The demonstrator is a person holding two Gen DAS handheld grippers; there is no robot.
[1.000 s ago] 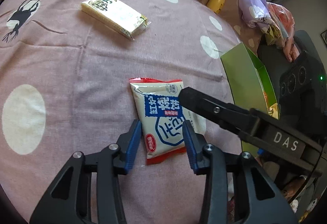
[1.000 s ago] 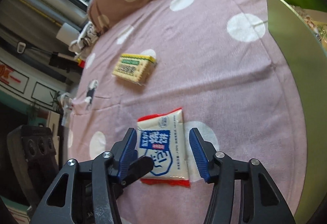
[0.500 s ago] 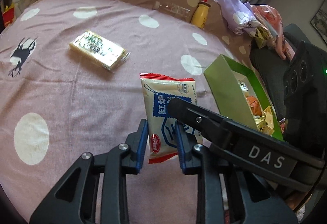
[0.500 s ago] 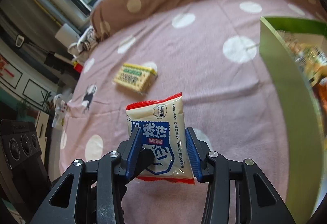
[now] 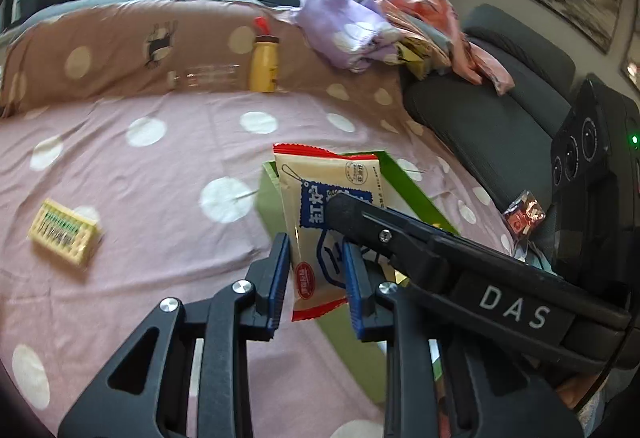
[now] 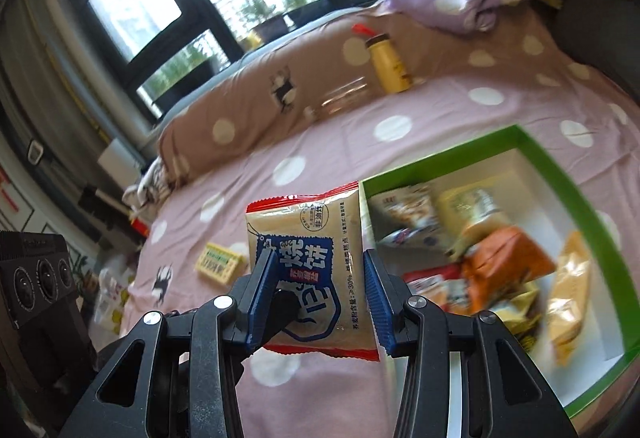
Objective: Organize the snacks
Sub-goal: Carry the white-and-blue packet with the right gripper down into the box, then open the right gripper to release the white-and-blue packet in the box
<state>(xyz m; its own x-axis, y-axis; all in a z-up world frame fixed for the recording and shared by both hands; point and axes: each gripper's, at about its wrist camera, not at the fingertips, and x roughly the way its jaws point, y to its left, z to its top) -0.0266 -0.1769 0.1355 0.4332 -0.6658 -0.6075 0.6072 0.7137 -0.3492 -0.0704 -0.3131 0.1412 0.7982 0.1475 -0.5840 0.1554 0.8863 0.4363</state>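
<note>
Both tools, left (image 5: 316, 274) and right (image 6: 320, 298), clamp the beige snack packet (image 6: 312, 262) aloft beside the green box (image 6: 580, 190) over the bed (image 5: 140, 166).

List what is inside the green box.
The green box holds a loose pile of snack packets: an orange one, yellowish ones, a red-edged one. Blur hides their labels; whatever lies beneath the pile is covered.

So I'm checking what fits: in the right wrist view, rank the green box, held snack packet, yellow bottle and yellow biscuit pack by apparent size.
1. green box
2. snack packet, though enlarged by nearness
3. yellow bottle
4. yellow biscuit pack, close to the bottle, so unsure
</note>
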